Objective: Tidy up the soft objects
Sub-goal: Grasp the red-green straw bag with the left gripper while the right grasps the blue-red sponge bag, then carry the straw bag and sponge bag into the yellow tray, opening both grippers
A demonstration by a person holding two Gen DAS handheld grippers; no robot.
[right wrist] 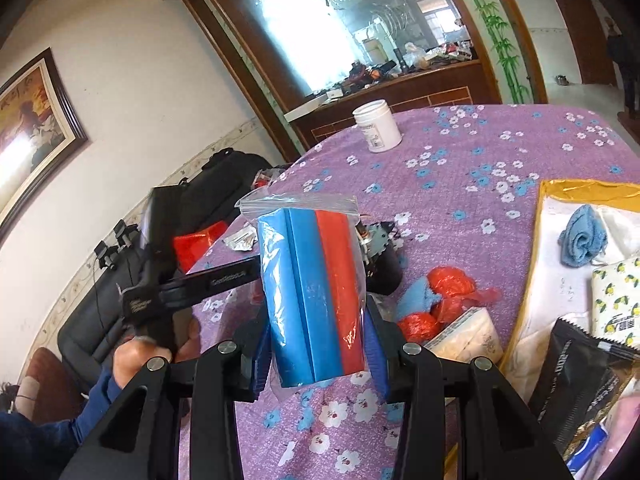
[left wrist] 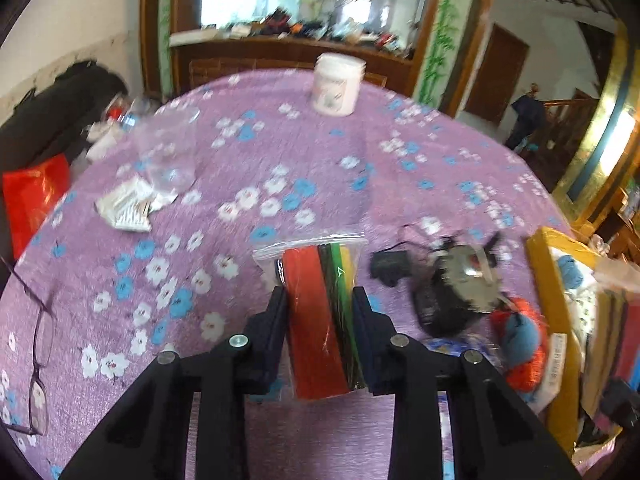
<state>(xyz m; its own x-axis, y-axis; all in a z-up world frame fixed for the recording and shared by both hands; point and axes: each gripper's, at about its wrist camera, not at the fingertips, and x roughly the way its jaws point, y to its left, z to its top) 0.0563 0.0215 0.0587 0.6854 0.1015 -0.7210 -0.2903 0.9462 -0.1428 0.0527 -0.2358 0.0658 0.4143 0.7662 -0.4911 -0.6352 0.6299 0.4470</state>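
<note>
Clamped in the left hand-held gripper [left wrist: 320,304], the bagged foam sheets [left wrist: 320,312] run lengthwise along its fingers, while the right hand-held gripper [right wrist: 316,320] pinches its own blue-and-red foam bag [right wrist: 312,296] upright, nearer the yellow-rimmed box [right wrist: 536,240] at the tabletop's [right wrist: 460,184] right edge.

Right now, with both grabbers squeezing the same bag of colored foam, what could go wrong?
1. The left gripper and right gripper both clamp the bag of foam sheets; pulling apart could tear the thin plastic.
2. The bag is slippery, so the sheets might slide out of the fingers.
3. A swing could knock over the white jar or the clear cup.

Foam-sheet bag [right wrist: 316,292] between right jaws
</note>
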